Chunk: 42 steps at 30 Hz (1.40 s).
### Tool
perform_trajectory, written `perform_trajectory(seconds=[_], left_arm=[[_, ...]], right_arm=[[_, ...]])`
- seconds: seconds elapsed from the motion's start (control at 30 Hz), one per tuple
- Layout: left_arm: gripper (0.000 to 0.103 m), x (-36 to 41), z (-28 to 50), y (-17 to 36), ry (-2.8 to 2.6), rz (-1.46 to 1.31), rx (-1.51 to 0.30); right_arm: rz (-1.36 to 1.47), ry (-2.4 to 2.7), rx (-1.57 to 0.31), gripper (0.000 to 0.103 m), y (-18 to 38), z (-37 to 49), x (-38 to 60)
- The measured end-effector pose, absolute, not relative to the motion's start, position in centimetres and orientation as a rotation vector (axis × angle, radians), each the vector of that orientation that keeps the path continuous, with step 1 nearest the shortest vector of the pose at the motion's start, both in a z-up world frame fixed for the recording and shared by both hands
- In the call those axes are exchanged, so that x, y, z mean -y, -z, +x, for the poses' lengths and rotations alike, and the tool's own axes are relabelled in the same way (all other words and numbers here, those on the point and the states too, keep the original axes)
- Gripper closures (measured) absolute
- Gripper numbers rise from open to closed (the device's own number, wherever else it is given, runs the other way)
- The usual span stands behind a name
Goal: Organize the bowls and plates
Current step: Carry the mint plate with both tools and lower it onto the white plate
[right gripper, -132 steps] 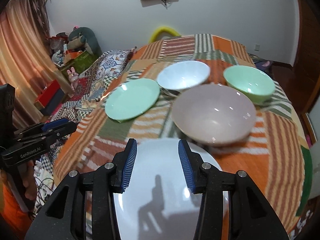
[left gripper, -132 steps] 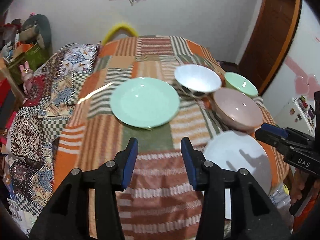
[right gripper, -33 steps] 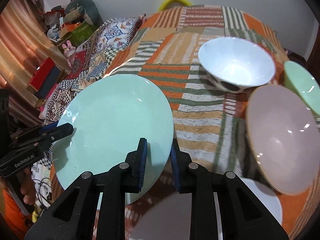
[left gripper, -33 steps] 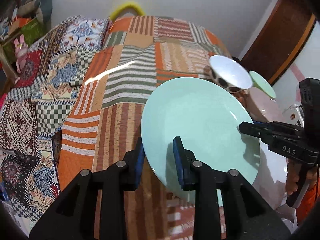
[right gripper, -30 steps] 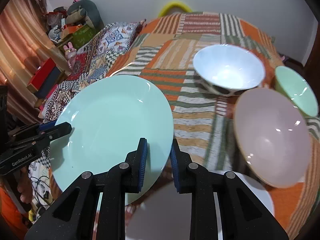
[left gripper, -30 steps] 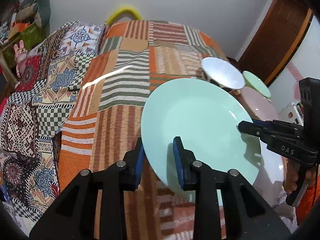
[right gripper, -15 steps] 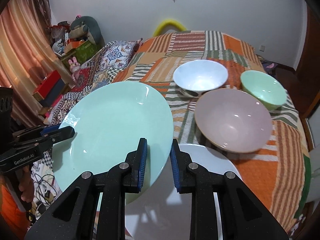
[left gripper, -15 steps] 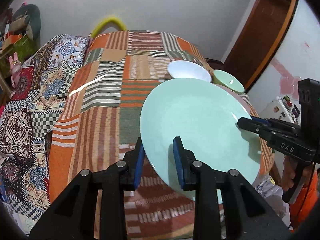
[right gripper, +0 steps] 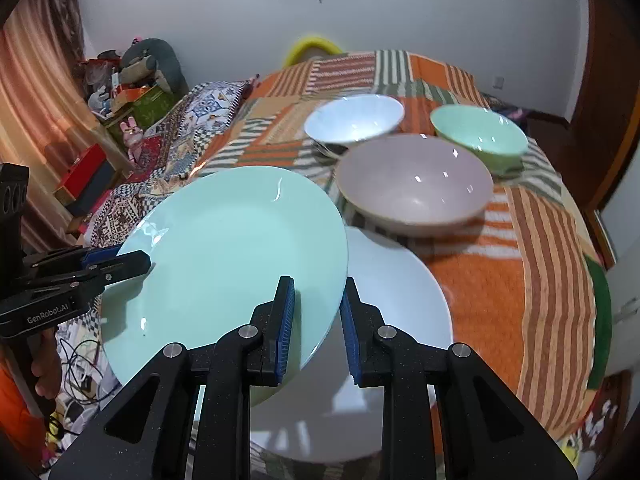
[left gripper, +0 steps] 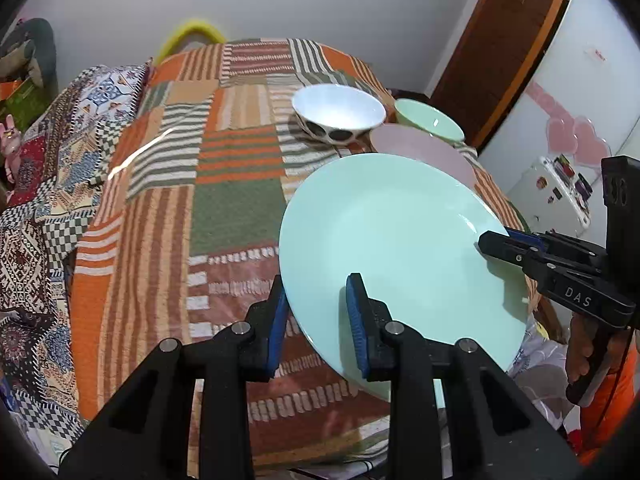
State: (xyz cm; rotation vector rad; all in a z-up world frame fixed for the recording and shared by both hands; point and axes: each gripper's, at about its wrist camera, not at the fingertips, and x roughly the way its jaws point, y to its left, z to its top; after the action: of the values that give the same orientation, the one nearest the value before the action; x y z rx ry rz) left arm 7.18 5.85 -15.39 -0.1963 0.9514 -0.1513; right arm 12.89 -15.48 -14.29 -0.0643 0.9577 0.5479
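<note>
Left wrist view: the left gripper (left gripper: 316,322) is nearly closed, its blue pads pinching the near-left rim of the mint green plate (left gripper: 396,240), which hangs in the air, tilted, above the patchwork-covered worktop (left gripper: 236,208). Across the plate, the right gripper (left gripper: 494,242) bites the opposite rim, so the plate is carried between 2 grippers, 1 on each side. Beyond it stand 3 bowls close together: a white bowl (left gripper: 338,110), a small green bowl (left gripper: 428,120) and, partly hidden by the plate, a pink bowl (left gripper: 420,146). Right wrist view: the right gripper (right gripper: 318,320) is almost fully closed on the plate's right rim, and the left gripper (right gripper: 132,260) clamps the far left rim. What matters here is the white plate (right gripper: 400,292) lying flat on the worktop just under and to the right of the green plate (right gripper: 232,260); the green plate's right edge already overlaps it. To my eye the coming move is a short carry to the right and a level lowering, so the green plate lands centred on the white one. The right hand is the nearer to that spot. The pink bowl (right gripper: 414,182) sits just beyond the white plate, near enough that the rim could clip it.
</note>
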Motion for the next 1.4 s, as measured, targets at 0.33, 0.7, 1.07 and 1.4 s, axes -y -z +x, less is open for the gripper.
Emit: perform_trajectory(seconds=[0.33, 0.7, 1.07, 1.4], left_arm=[[0.075, -2.9, 7.9, 16.9, 0.187, -0.151, -1.011], [0.075, 0.2, 9.0, 18.8, 0.226, -0.114, -1.077], [0.075, 1.6, 10.0, 20.2, 0.233, -0.097, -1.117], [0.075, 1.3, 10.3, 20.0, 0.215, -0.087, -1.109]], right_arm=[[-0.036, -0.511, -0.983, 0.081, 15.4, 11.9, 18.1], [-0.015, -0.459, -1.009, 0.080, 16.4, 11.6, 20.7], [0.006, -0.437, -1.036, 0.079, 17.3, 11.8, 22.0], [-0.023, -0.443, -1.019, 0.079, 17.3, 12.0, 21.5]])
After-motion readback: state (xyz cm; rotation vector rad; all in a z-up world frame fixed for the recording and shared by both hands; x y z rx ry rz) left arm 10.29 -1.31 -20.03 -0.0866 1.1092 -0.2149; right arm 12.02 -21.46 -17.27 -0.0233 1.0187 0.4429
